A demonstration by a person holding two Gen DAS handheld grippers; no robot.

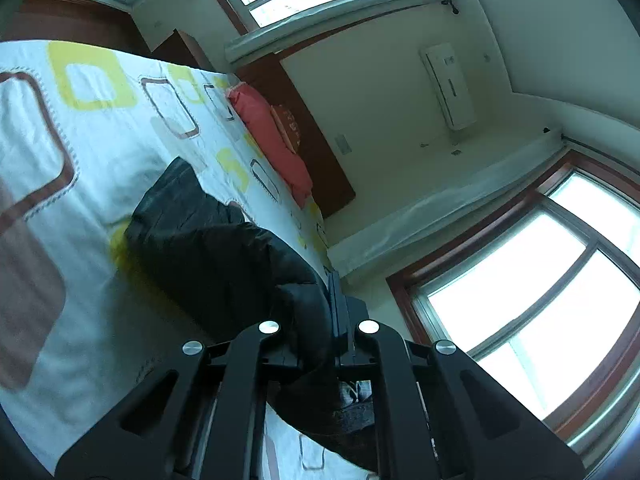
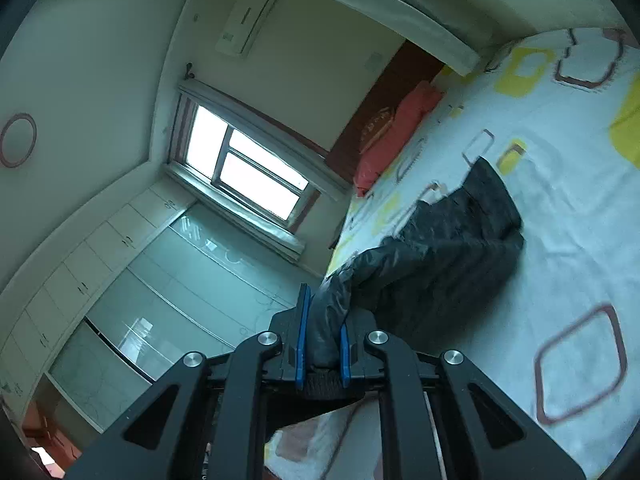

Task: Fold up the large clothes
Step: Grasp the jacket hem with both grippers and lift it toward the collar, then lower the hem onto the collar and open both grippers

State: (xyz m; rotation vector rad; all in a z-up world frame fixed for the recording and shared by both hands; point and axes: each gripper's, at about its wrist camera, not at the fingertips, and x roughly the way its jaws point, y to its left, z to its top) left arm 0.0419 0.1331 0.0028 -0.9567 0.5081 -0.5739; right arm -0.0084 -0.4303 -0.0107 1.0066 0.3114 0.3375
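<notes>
A black padded jacket (image 1: 208,240) lies bunched on a bed with a white sheet (image 1: 92,148) patterned in yellow and brown squares. My left gripper (image 1: 326,320) is shut on a fold of the jacket and holds that end lifted off the bed. In the right wrist view the jacket (image 2: 448,248) stretches from the bed to my right gripper (image 2: 325,332), which is shut on another fold between its blue pads (image 2: 301,336). Both views are tilted sideways. The jacket's far end rests on the sheet (image 2: 568,208).
A red pillow (image 1: 268,136) (image 2: 396,136) lies at the head of the bed against a dark wooden headboard (image 1: 320,148). Windows (image 1: 540,308) (image 2: 248,168), a wall air conditioner (image 1: 450,86) and pale wardrobes (image 2: 132,280) surround the bed.
</notes>
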